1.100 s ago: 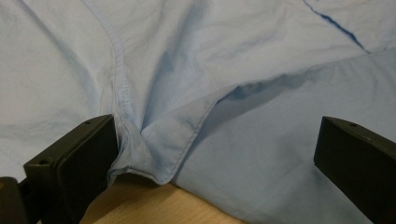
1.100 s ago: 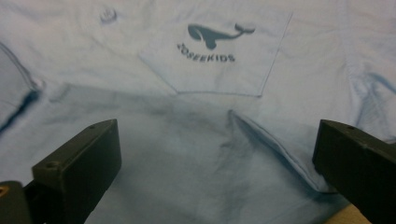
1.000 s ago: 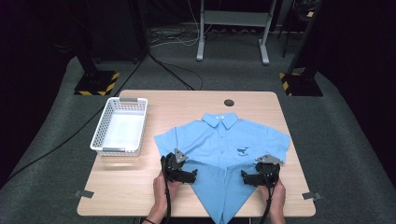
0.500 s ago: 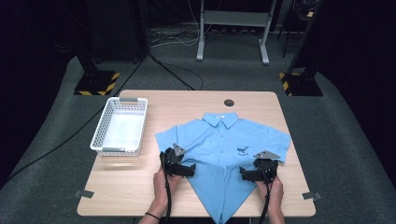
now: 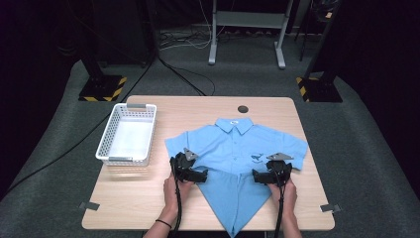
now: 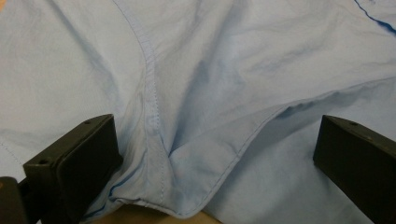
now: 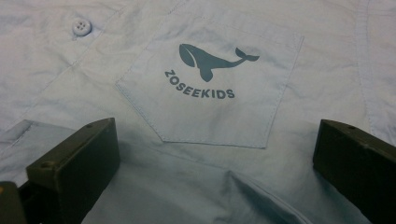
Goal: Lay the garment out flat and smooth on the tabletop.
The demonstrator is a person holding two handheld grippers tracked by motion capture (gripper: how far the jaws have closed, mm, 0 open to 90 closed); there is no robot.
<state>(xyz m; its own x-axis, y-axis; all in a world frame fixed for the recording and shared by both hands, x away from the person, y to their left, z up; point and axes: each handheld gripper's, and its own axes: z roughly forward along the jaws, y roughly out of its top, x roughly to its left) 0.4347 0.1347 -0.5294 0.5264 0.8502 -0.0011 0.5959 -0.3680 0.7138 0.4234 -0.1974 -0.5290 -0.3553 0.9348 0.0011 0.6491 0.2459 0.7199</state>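
Barely shifted since a moment back, both tongs over the folded shirt (image 5: 237, 148).
Left tongs (image 5: 194, 174) and right tongs (image 5: 262, 176) spread wide, hem flaps between, collar away.

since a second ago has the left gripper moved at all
Yes, slightly. The left gripper has edged away from the white basket, inward over the blue shirt.

Both forearms enter from the bottom edge, each hand gripping one claw: the left claw (image 5: 202, 175) points inward to the right, the right claw (image 5: 256, 176) inward to the left, both with jaws spread wide apart.
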